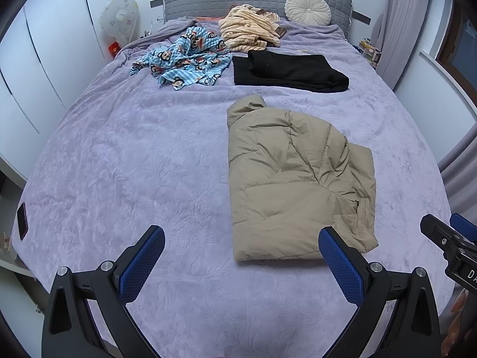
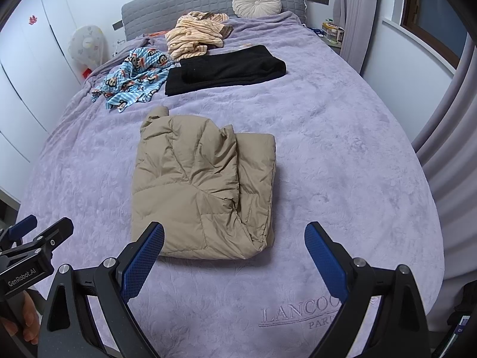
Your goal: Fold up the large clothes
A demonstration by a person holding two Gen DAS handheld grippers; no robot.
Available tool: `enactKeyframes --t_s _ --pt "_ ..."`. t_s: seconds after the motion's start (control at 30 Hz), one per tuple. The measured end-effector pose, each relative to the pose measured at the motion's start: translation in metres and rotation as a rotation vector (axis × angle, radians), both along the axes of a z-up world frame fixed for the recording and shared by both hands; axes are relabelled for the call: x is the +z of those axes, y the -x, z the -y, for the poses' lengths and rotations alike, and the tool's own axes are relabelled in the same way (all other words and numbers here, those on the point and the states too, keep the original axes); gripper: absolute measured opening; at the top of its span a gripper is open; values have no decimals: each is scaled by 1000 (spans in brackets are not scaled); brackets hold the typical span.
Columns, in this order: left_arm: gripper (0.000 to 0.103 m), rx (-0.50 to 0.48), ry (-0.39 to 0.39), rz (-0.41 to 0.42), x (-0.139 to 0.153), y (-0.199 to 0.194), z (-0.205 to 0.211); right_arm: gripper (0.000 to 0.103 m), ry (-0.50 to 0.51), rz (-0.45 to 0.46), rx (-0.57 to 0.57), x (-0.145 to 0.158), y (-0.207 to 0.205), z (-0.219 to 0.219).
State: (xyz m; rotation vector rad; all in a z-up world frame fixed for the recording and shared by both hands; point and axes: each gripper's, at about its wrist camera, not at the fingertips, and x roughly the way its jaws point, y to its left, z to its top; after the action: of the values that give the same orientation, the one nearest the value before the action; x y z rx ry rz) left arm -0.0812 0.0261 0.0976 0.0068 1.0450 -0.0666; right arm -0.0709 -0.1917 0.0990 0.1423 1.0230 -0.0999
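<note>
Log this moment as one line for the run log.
jacket: folded on bed | left hand-held gripper: open, empty | right hand-held gripper: open, empty | black garment: folded

Matt quilted beige jacket [image 2: 202, 191] on plush embossed lavender blanket [image 2: 342, 155].

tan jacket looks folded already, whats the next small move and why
Probably reach the left claw past the tan jacket toward the blue monkey-print garment. The jacket lies in a compact fold, the black garment is folded too, and both claws are open and empty, while the blue one is crumpled.
</note>
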Motion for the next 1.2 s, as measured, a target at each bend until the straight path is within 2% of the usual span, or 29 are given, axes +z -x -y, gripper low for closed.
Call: enactKeyframes --t_s 1.2 --pt "103 11 3 12 3 1 0 96 -3 12 1 5 -2 -3"
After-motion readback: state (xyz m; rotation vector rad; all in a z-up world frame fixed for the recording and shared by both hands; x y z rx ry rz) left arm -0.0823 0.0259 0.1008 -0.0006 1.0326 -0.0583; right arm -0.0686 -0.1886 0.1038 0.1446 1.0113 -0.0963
